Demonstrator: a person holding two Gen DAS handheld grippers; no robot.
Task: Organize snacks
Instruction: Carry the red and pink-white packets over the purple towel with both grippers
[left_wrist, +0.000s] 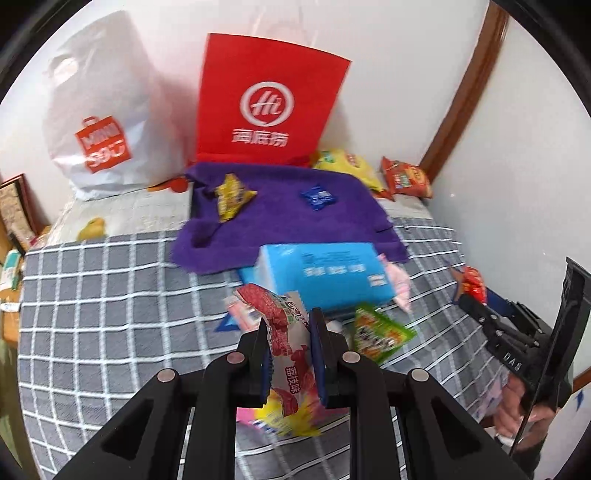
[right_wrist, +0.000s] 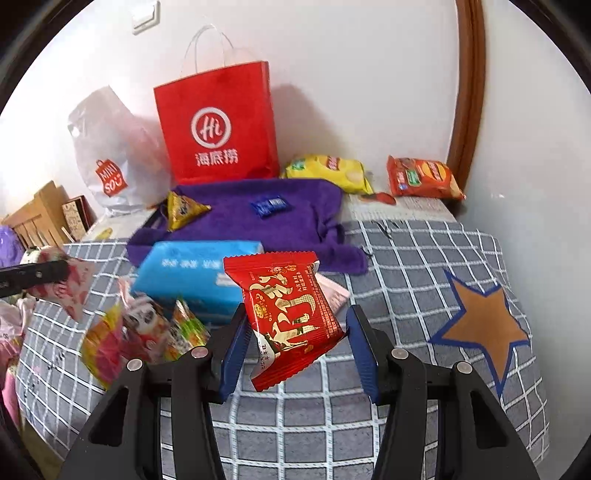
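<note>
left gripper (left_wrist: 291, 354) clenched on lychee packet (left_wrist: 286, 332) | right gripper (right_wrist: 299, 350) apparently released around red packet (right_wrist: 291, 314) (contact unclear) | sorted: two on purple towel (left_wrist: 280, 218) | left: heap beside tissue box (left_wrist: 325, 273)

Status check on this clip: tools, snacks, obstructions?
Left tool shut on lychee snack packet. Right tool open, red snack packet between its fingers. Blue tissue pack sits ahead.

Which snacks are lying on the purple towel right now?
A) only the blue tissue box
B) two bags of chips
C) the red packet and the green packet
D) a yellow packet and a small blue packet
D: the purple towel carries a yellow packet and a small blue packet; the chip bags lie beyond its far edge.
</note>
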